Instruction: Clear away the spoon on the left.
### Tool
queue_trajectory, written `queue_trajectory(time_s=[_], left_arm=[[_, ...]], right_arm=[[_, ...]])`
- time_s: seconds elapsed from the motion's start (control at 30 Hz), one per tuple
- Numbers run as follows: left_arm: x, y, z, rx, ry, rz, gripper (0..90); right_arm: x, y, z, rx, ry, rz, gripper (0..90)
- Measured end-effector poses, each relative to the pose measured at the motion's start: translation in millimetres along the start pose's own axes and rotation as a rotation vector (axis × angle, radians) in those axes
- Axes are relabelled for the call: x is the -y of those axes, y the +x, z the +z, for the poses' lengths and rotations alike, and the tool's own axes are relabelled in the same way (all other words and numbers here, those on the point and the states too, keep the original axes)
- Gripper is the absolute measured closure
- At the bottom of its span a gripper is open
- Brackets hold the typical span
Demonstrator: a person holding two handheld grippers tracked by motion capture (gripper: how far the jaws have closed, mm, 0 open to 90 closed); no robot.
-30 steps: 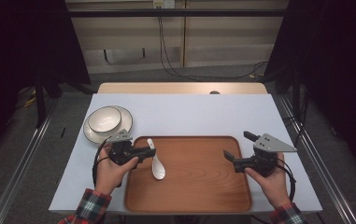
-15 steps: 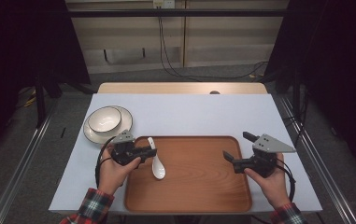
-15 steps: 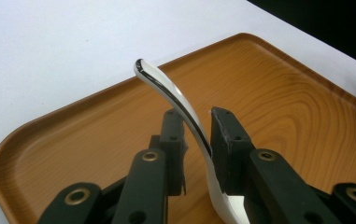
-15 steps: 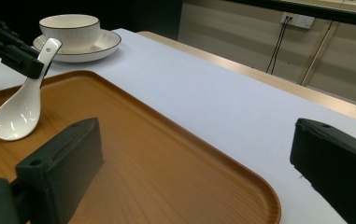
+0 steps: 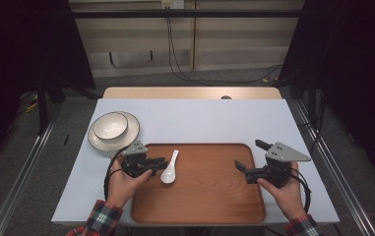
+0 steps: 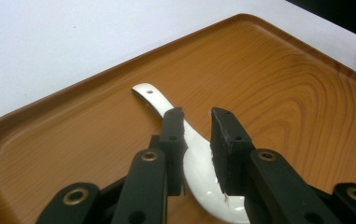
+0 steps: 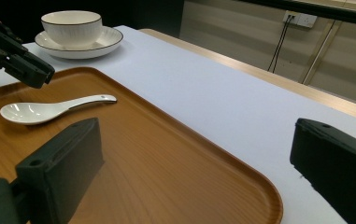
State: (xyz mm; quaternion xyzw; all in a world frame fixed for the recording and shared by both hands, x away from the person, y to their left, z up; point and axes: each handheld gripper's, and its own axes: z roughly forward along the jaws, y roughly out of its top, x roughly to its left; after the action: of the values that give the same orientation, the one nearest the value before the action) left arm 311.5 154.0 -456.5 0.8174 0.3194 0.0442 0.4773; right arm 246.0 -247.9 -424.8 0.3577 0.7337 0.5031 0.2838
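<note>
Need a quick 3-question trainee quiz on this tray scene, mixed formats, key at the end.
1. True or false: the white ceramic spoon lies on the brown wooden tray.
2. Multiple choice: where does the white black-rimmed bowl sit? A) on the tray B) on the white round plate C) in the right gripper
3. Short answer: which gripper has the spoon between its jaws, and do the pads press on it?

Key:
1. True.
2. B.
3. The left gripper; its jaws have just been opening and stand either side of the spoon with a gap, so no grip. The right gripper's jaws stand wide open over the tray.
</note>
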Motion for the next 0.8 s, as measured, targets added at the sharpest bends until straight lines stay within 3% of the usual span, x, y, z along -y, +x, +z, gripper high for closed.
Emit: queue_trajectory(time_s=[0.4, 0.57, 0.8], left_arm=[[-1.1, 1.5, -6.8, -0.032, -0.027, 0.002, 62.1], [-2.7, -0.4, -9.5, -0.022, -0.05, -0.007, 54.8], [-5.8, -0.5, -15.2, -0.02, -0.102, -0.008, 37.6]], right_arm=[[0.0, -0.2, 0.3, -0.003, 0.002, 0.0, 2.2], [0.1, -0.6, -0.7, 0.003, -0.003, 0.003, 2.2], [0.2, -0.2, -1.5, 0.004, -0.004, 0.003, 2.1]])
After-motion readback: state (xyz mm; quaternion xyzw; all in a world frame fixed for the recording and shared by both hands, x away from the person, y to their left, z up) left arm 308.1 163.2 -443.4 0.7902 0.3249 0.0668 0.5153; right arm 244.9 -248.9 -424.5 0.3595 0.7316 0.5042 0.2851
